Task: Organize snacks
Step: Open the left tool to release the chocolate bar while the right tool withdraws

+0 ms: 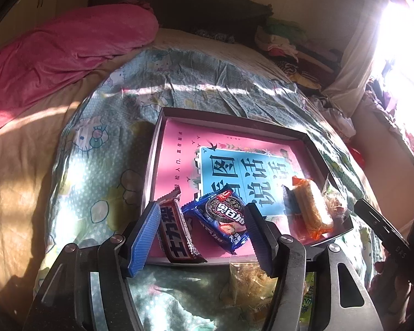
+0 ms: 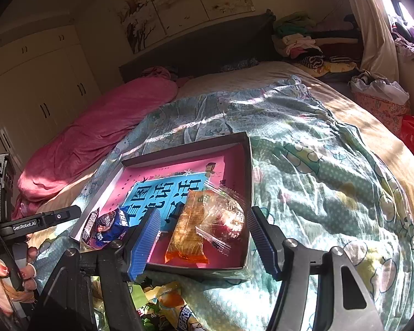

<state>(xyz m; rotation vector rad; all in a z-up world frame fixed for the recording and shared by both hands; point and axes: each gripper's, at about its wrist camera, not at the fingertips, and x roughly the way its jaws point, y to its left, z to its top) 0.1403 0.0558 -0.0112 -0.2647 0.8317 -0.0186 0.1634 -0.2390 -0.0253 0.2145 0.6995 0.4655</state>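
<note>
In the near-left corner of the tray (image 1: 162, 127), the blue cookie pack (image 1: 223, 218) and the dark chocolate bar (image 1: 176, 231) lie side by side, touching, on the pink book (image 1: 176, 149) that lines the tray floor. Both sit directly ahead of the left tongs (image 1: 201, 234), between the two blue pads, but neither pad presses on them: the tongs stand wide and hold nothing. The chocolate bar's long axis runs roughly along the line the tongs point, end toward the camera; the cookie pack is skewed diagonally, its near corner toward the right pad.

At the tray's near-right end, the orange wafer pack (image 2: 187, 234) and a clear-wrapped sweet (image 2: 226, 220) lie touching, framed between the pads of the right tongs (image 2: 204, 240). Those are also wide and empty. The wafer's long axis points roughly away from the tongs.

My read: both tongs have just set items down, so the next pick comes from the loose heap on the bed. A clear bag of crumbly snacks (image 1: 251, 284) lies just outside the tray's near wall, beneath the left tongs' right finger, so the left is nearer to it. More wrappers (image 2: 168, 303) lie below the right tongs, partly hidden by the frame. Either way it is down and back, not forward.
</note>
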